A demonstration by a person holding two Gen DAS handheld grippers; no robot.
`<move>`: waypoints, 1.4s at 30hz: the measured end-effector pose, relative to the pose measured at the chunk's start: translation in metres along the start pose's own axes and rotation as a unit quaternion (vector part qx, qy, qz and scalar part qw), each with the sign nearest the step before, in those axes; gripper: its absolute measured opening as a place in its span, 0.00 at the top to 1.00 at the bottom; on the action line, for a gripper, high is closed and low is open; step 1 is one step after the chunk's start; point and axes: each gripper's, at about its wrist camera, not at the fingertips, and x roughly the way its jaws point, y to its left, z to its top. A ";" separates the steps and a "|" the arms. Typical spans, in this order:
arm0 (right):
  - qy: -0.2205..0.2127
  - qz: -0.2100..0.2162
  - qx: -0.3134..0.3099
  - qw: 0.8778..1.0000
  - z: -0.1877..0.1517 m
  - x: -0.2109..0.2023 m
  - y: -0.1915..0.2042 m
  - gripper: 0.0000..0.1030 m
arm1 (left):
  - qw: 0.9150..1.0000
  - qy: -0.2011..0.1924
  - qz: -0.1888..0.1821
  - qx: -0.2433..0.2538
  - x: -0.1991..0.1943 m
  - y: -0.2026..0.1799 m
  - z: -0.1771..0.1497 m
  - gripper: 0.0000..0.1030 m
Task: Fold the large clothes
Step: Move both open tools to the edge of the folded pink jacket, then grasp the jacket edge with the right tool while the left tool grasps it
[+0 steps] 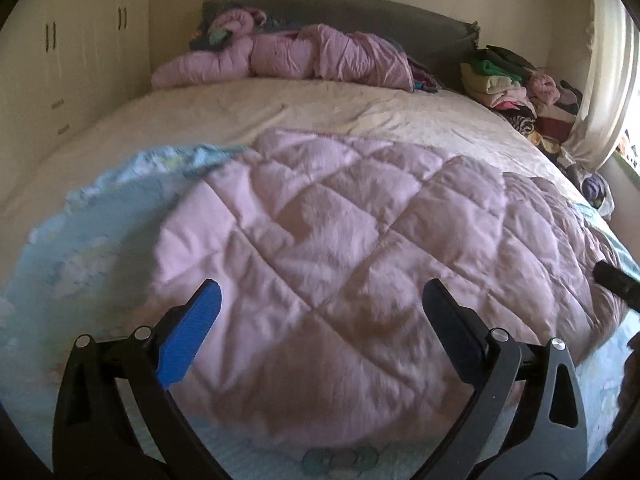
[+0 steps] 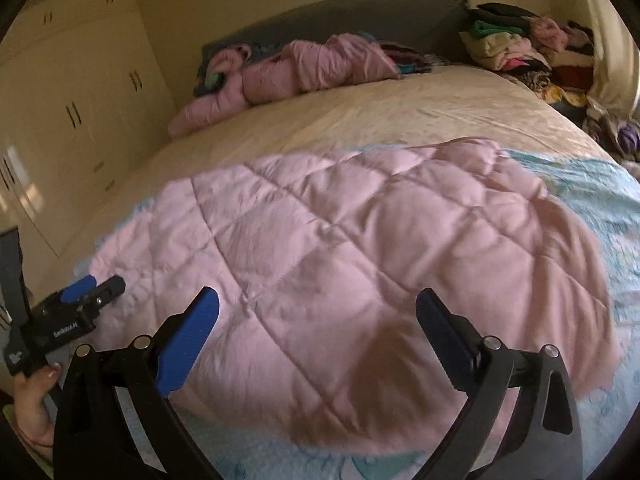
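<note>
Pink quilt point(image 1: 340, 240) on bed point(image 1: 280, 108), blue underside partly hidden; left gripper point(image 1: 320, 316), right gripper point(image 2: 318, 320): jaws spread, empty.

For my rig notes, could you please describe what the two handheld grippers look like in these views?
Each is a black two-finger frame with silver round pivot pins. The left gripper and right gripper both have a ribbed blue pad on one finger, while the other finger's pad looks dark. Seen from the right wrist view, the left gripper's black body carries small white lettering, too blurred to read. No cables or sleeves show.

Both tools point(image 1: 320, 300) point(image 2: 318, 306) wide apart, empty
</note>
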 end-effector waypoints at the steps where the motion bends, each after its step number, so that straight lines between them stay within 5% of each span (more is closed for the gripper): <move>1: -0.003 0.000 0.004 1.000 -0.001 -0.008 -0.004 0.05 | 1.000 -0.004 0.004 0.002 -0.007 0.001 0.001 0.08; 10: -0.014 -0.004 0.041 0.999 -0.023 -0.061 -0.044 0.05 | 0.999 -0.017 0.032 -0.012 -0.040 0.015 -0.006 0.08; 24: 0.004 -0.035 0.103 0.994 -0.067 -0.095 -0.107 0.04 | 0.995 0.021 0.060 -0.070 -0.053 0.059 -0.040 0.08; 31: 0.015 -0.038 0.131 0.991 -0.078 -0.095 -0.121 0.04 | 0.983 0.079 -0.022 -0.163 -0.030 0.083 -0.060 0.08; 36: 0.029 -0.024 0.173 0.984 -0.081 -0.083 -0.136 0.04 | 0.979 0.079 -0.042 -0.182 -0.023 0.083 -0.064 0.08; 42: 0.036 0.008 0.257 0.966 -0.080 -0.062 -0.167 0.04 | 0.964 0.088 -0.081 -0.239 -0.006 0.094 -0.068 0.08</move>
